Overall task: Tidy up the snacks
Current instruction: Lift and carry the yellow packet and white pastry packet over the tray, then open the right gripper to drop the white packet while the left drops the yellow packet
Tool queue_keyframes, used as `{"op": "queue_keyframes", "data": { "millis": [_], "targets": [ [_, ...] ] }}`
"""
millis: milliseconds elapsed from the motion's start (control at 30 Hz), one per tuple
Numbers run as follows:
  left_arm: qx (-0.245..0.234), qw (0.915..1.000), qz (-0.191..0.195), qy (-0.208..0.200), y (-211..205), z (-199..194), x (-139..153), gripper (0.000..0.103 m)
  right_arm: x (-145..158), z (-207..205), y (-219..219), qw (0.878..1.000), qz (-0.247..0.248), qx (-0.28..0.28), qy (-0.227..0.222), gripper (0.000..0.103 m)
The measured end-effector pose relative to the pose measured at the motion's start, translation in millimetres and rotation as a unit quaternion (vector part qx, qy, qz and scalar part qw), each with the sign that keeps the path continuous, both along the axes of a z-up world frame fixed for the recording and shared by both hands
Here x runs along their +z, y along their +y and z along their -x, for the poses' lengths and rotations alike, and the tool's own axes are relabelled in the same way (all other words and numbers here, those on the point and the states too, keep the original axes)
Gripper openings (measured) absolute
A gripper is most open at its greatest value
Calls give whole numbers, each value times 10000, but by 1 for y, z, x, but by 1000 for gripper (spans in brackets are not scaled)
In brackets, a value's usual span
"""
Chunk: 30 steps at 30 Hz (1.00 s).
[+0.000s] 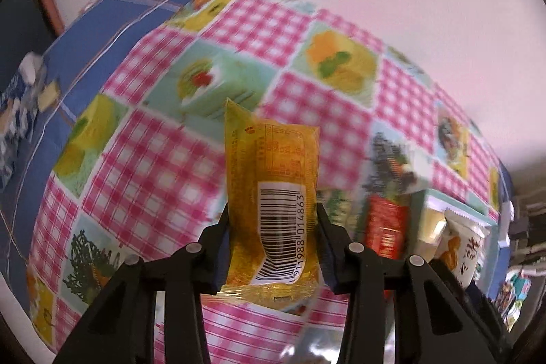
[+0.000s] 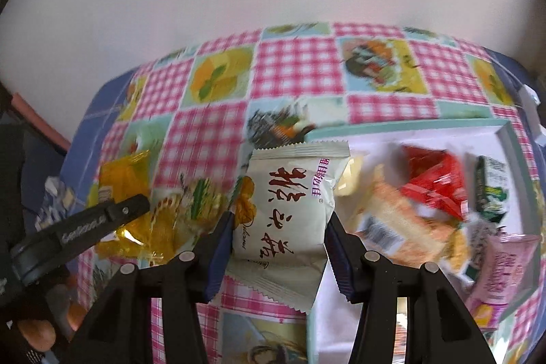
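Note:
In the left wrist view a yellow snack packet (image 1: 273, 179) with a white barcode label stands upright between the pads of my left gripper (image 1: 273, 227), which is shut on it above the checked tablecloth (image 1: 163, 166). In the right wrist view my right gripper (image 2: 279, 227) is shut on a white packet (image 2: 290, 203) with red characters, held over the left edge of a teal-rimmed tray (image 2: 392, 127). That view also shows a finger of the left gripper (image 2: 112, 214) with the yellow packet (image 2: 119, 179) at the left.
The tray holds several packets: red ones (image 2: 433, 183), an orange one (image 2: 399, 220), a green one (image 2: 491, 190) and a pink one (image 2: 501, 268). A blue-and-white packet (image 1: 20, 101) lies at the table's left edge. A white wall stands behind the table.

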<state>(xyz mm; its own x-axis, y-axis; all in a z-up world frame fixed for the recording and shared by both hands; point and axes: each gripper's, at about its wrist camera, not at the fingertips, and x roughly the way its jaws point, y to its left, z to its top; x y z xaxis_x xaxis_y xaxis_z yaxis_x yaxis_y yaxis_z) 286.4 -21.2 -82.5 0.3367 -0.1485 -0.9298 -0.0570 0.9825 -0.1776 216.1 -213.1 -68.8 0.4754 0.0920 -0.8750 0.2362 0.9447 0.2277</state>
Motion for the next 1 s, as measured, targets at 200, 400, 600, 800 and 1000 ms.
{"op": "queue_keyframes", "data": {
  "millis": [200, 400, 600, 800, 1000],
  "targets": [
    [-772, 9963, 250, -296, -58, 14, 28, 44, 17, 16, -64, 9969, 198, -743, -136, 55],
    [-1821, 9820, 415, -265, -140, 32, 21, 45, 15, 42, -135, 9867, 355, -1586, -83, 55],
    [-2196, 9748, 321, -231, -184, 40, 10, 45, -1, 59, -181, 9778, 242, -2081, 63, 55],
    [-2045, 9786, 211, -13, -190, 33, -13, 45, -20, 64, -198, 9749, 68, -2214, 222, 55],
    [-1873, 9819, 168, 239, -178, 31, -15, 45, -28, 63, -198, 9737, -5, -2245, 386, 56]
  ]
}}
